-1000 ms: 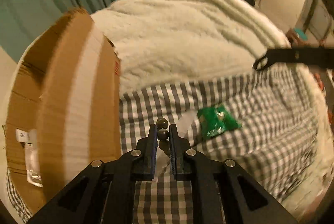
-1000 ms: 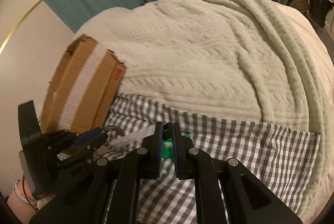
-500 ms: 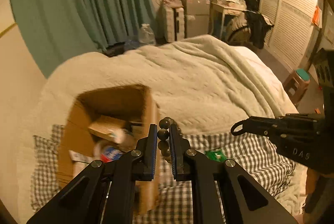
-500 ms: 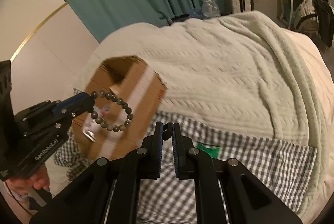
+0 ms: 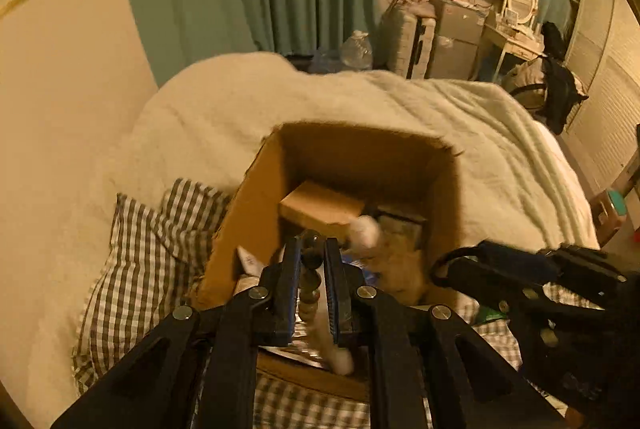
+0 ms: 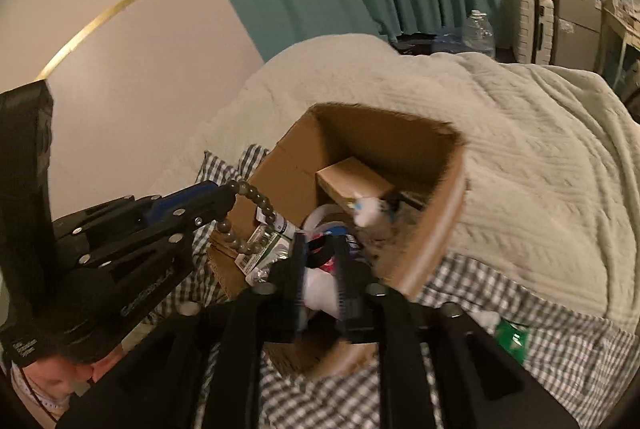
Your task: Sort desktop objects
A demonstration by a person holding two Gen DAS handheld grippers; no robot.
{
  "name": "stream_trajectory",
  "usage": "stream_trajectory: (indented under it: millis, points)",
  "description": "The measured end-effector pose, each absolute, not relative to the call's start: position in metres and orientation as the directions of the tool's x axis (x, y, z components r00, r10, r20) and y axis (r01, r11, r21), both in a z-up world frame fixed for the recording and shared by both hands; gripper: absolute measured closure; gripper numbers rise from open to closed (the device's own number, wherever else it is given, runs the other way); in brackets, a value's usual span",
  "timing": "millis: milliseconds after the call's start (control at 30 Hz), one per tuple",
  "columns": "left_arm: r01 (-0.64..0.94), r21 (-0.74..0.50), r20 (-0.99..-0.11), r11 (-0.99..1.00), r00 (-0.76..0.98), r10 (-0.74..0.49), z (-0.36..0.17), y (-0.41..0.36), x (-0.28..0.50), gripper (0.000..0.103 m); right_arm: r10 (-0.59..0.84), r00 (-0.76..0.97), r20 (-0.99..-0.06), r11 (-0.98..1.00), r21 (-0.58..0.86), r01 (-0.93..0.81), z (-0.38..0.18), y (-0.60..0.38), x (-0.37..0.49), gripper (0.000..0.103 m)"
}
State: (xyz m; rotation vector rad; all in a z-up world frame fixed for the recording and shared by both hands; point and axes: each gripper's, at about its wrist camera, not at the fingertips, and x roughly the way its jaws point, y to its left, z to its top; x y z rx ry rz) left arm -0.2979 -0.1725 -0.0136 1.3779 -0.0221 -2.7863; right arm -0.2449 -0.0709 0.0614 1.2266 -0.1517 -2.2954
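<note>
Left gripper (image 5: 311, 261) at bottom centre of its view, clamped on the bracelet (image 6: 250, 217), beads trapped between the jaws and the loop hanging free. Right gripper (image 6: 320, 269), low centre of its own view, jaws nearly together with nothing visibly between them, though blur makes it hard to call. Just beyond both, the box (image 5: 444, 197) sits open mid-frame on the checked cloth (image 5: 136, 269), already holding odds and ends. This looks like the drop-off step: next, lower over the opening and release. Farther back, the blanket (image 5: 460, 109).
</note>
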Motion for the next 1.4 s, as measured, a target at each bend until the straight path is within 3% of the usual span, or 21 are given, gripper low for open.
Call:
stream_trajectory:
  millis: [33, 100, 167, 333, 400, 500, 600, 667, 767, 900, 1133, 1400]
  points:
    - [0.026, 0.025, -0.797, -0.999, -0.603, -0.036, -0.017, -0.176, -0.299, 0.081, -0.496, -0.449, -0.743, -0.857, 0.336, 0.39, 0.054, -0.076, -0.247, 0.058]
    - [0.037, 0.01, -0.805, -0.999, -0.592, -0.03, -0.024, -0.18, -0.299, 0.031, -0.483, -0.457, -0.747, -0.868, 0.338, 0.365, 0.046, -0.075, -0.249, 0.049]
    - [0.057, 0.028, -0.799, -0.998, -0.599, -0.056, -0.025, -0.174, -0.295, 0.021, -0.478, -0.452, -0.753, -0.871, 0.34, 0.356, 0.041, -0.071, -0.253, 0.049]
    - [-0.027, 0.07, -0.768, -0.997, -0.64, -0.037, -0.013, -0.136, -0.285, 0.02, -0.418, -0.498, -0.76, -0.903, 0.286, 0.321, 0.048, -0.044, -0.252, 0.045]
    - [-0.062, 0.071, -0.743, -0.996, -0.67, -0.011, -0.008, -0.116, -0.281, 0.011, -0.405, -0.517, -0.754, -0.91, 0.275, 0.311, 0.052, -0.022, -0.251, 0.045]
    - [-0.111, 0.077, -0.69, -0.991, -0.723, 0.028, -0.006, -0.082, -0.272, 0.003, -0.339, -0.563, -0.754, -0.933, 0.192, 0.304, 0.054, 0.016, -0.24, 0.036]
    - [-0.165, 0.101, -0.655, -0.981, -0.753, 0.059, -0.021, -0.04, -0.265, 0.003, -0.231, -0.57, -0.789, -0.959, 0.087, 0.269, 0.037, 0.056, -0.232, 0.036]
    - [-0.197, 0.079, -0.676, -0.977, -0.731, 0.093, -0.047, -0.014, -0.262, 0.002, -0.196, -0.544, -0.816, -0.968, 0.072, 0.24, 0.016, 0.082, -0.231, 0.036]
    - [-0.292, 0.134, -0.762, -0.947, -0.641, 0.09, -0.095, 0.023, -0.266, 0.003, -0.192, -0.464, -0.865, -0.979, 0.132, 0.158, -0.029, 0.121, -0.233, 0.036]
    - [-0.4, 0.27, -0.801, -0.876, -0.599, 0.026, -0.148, 0.05, -0.266, 0.003, -0.205, -0.347, -0.915, -0.978, 0.201, 0.049, -0.09, 0.153, -0.241, 0.036]
    - [-0.443, 0.297, -0.833, -0.846, -0.553, -0.004, -0.208, 0.061, -0.274, 0.002, -0.285, -0.268, -0.92, -0.957, 0.289, 0.026, -0.145, 0.15, -0.251, 0.036]
    - [-0.437, 0.231, -0.861, -0.869, -0.508, 0.027, -0.229, 0.066, -0.292, 0.002, -0.339, -0.219, -0.915, -0.938, 0.348, -0.002, -0.177, 0.135, -0.265, 0.036]
